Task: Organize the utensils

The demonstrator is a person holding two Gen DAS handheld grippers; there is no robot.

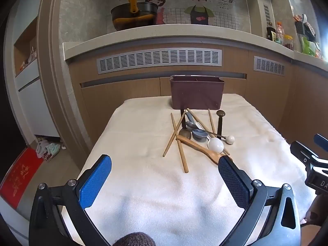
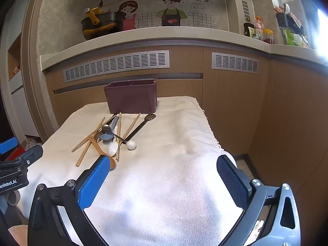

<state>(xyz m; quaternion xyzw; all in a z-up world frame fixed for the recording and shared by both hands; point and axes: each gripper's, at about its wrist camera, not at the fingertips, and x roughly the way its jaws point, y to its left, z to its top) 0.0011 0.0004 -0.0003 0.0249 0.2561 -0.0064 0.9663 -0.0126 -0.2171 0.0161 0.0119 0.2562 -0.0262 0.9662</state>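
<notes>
Two grippers up, both hovering over the white cloth-covered table (image 1: 143, 184): left gripper (image 1: 164, 180) spread wide, nothing between its blue pads; right gripper (image 2: 164, 182) likewise wide apart, empty. Ahead, a jumbled pile mid-table: light wooden chopsticks (image 1: 174, 135) crossed at the left, a tan wooden spoon (image 1: 196, 146) angled toward the near side, a grey-blue spoon (image 1: 199, 133), a round white ceramic spoon (image 1: 215, 144), then a long dark ladle (image 1: 220, 121) on the right. Behind the pile, upright at the far edge, a dark maroon plastic utensil bin (image 1: 196, 91).
</notes>
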